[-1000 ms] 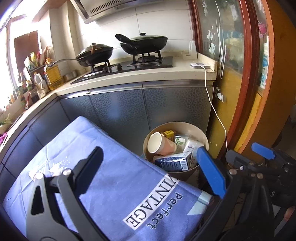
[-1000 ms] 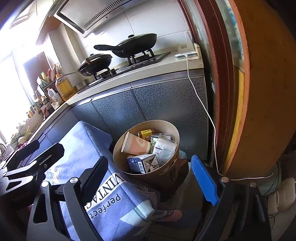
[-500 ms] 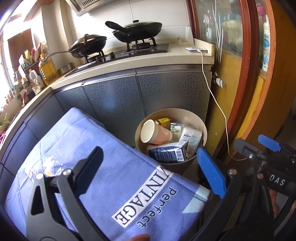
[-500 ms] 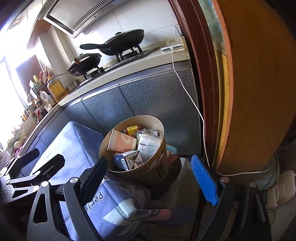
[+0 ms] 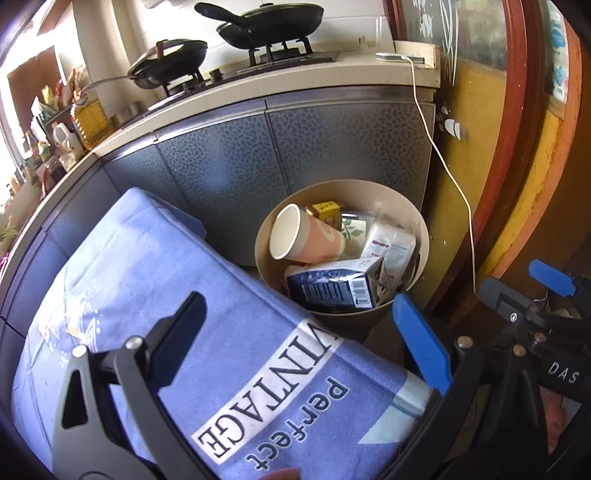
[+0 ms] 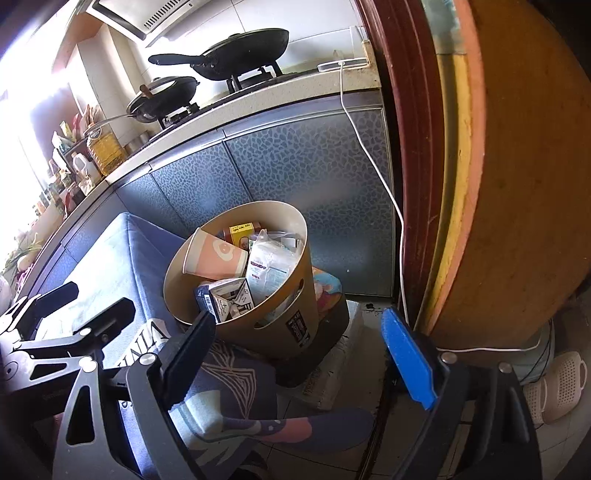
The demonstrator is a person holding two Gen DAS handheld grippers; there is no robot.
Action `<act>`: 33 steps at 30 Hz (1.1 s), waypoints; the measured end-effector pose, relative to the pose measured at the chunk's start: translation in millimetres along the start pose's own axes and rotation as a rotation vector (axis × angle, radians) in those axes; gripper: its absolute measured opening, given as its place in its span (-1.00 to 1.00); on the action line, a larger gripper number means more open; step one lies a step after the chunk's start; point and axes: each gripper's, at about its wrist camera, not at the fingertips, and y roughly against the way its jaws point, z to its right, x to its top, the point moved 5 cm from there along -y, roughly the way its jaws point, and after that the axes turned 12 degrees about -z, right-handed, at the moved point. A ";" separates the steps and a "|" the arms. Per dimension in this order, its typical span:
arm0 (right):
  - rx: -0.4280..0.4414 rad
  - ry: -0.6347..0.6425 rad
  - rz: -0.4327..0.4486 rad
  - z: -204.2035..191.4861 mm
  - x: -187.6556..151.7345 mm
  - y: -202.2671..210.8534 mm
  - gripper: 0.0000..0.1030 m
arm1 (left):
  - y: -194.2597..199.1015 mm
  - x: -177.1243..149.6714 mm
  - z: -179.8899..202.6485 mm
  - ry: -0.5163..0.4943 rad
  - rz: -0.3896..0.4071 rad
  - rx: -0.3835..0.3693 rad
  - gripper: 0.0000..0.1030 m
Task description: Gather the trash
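a home kitchen: pans [image 5: 269, 22] on a gas stove [image 5: 288, 59], tiled wall, counter cabinets [image 6: 303, 162]

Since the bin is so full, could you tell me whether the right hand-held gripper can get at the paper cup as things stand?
Probably yes: the right hand-held gripper is open, and the paper cup lies on top of the bin, uncovered.

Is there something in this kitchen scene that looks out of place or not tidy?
The tan bin is piled to its rim: a paper cup lies on its side on top beside a torn blue carton. Nothing has visibly spilled.
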 end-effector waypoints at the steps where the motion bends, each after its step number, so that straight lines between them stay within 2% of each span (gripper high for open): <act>1: 0.001 0.001 -0.002 0.7 0.9 -1.9 0.74 | -3.5 0.6 0.9 0.004 -0.004 0.006 0.89; 15: 0.015 0.011 -0.016 7.3 11.6 -10.4 0.74 | -15.4 7.2 3.1 0.042 -0.025 0.030 0.89; 33: 0.052 0.111 0.015 -28.0 9.9 10.8 0.74 | 10.2 -5.8 -15.4 0.124 0.007 0.029 0.88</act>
